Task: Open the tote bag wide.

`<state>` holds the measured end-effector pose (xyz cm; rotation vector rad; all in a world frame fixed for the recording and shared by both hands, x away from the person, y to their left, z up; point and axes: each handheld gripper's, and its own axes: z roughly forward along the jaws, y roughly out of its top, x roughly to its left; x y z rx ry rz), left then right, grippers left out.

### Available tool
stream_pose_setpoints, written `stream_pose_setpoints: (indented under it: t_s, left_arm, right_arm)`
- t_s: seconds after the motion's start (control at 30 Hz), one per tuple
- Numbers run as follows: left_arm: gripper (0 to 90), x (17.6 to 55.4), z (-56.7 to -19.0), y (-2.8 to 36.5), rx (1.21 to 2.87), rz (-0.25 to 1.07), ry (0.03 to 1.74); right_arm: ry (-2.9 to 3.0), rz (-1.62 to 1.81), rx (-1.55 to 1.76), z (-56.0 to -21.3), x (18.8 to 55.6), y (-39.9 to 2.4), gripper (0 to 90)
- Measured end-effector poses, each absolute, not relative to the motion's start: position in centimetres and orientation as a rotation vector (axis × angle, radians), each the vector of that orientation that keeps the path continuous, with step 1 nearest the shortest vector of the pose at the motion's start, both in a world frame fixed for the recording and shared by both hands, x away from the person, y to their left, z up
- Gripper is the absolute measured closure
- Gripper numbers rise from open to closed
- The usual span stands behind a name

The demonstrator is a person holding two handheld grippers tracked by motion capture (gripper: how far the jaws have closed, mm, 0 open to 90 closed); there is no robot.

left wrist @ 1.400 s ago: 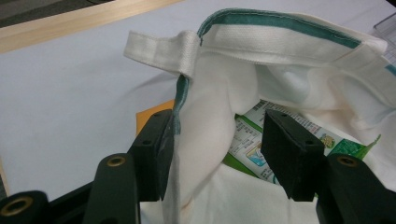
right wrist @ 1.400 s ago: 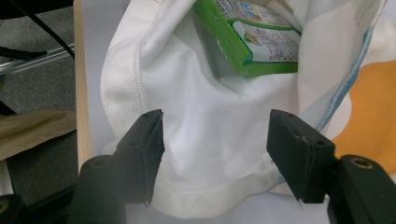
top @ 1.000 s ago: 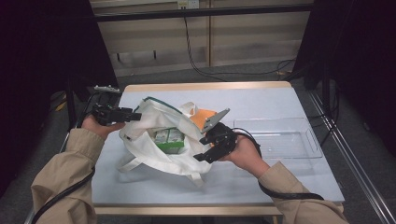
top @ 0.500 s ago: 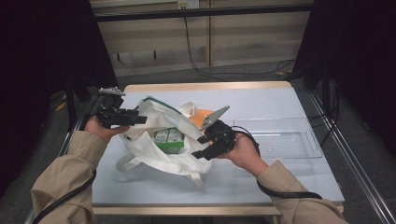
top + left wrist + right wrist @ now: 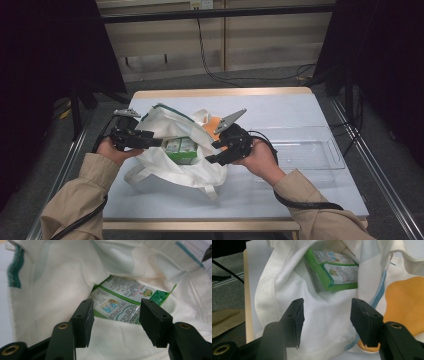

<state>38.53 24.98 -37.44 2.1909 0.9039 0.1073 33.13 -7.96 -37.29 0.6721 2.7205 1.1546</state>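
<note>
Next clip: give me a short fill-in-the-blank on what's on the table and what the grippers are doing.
1. The green carton lies inside the white ____.
2. On the table, beyond the right gripper, sits a clear plastic ____.
3. Both the right gripper and the left gripper have their jaws ____, gripping nothing.
4. The patch printed on the bag is ____.

Missing words: bag; tray; open; orange

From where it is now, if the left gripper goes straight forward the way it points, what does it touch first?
Probably the white cloth bag: its near edge lies just ahead of the open left gripper. The green carton lies behind it inside the bag. Depth is hard to judge.
</note>
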Motion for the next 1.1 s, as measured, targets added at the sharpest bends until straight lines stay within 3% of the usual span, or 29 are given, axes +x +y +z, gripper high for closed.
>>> stream_pose_setpoints:
  t_s: [1.1]
  left_arm:
    - [36.5, 37.1, -39.2, 23.6, 2.242, 0.069, 0.776]
  right_arm:
    - [2.657, 1.115, 0.758, -37.1, 35.1, -7.8, 36.9]
